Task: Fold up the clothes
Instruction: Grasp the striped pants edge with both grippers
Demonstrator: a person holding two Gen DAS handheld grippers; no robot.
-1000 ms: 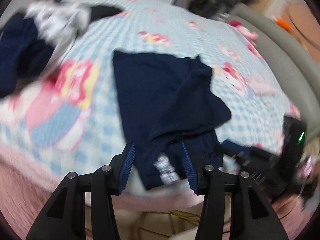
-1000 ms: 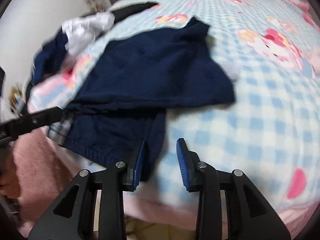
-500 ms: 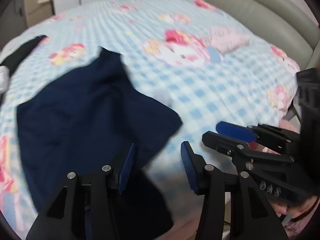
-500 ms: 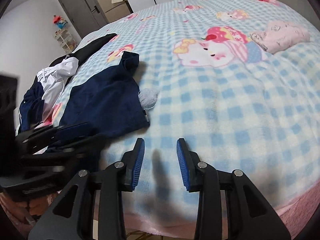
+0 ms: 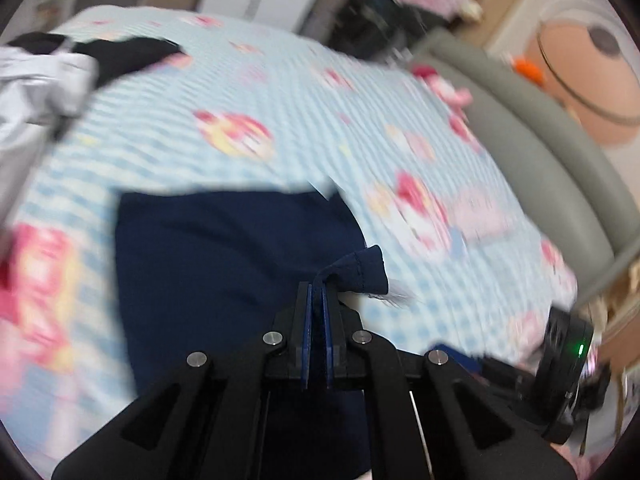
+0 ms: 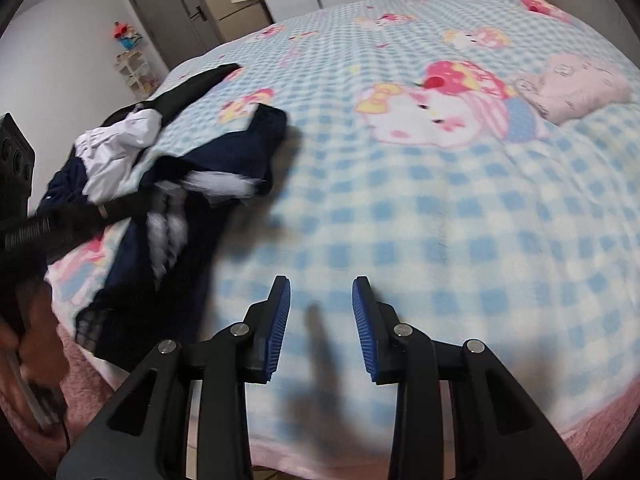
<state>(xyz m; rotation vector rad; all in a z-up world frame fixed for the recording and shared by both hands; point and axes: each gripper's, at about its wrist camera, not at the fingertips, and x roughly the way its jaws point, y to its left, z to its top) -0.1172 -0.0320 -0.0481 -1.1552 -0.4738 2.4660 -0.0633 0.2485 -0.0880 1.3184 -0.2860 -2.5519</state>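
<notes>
A navy garment [image 5: 224, 264] lies spread on the blue-checked cartoon blanket [image 5: 280, 92]. My left gripper [image 5: 316, 292] is shut on a corner of this navy cloth, and a small flap [image 5: 360, 270] sticks out past the pads. In the right wrist view the same garment [image 6: 176, 248] shows blurred at the left, with the left gripper's black body [image 6: 60, 224] over it. My right gripper [image 6: 322, 320] stands open above bare blanket [image 6: 460, 240], holding nothing.
A pile of white, black and navy clothes [image 6: 116, 148] sits at the bed's left. A pink folded cloth [image 6: 576, 88] lies at the right. A grey headboard [image 5: 532, 152] borders the bed. The pink bed edge [image 6: 580, 432] runs along the near side.
My left gripper went from open to shut on the navy garment's corner and swung back left. The right gripper stayed open over the blanket and barely moved.
</notes>
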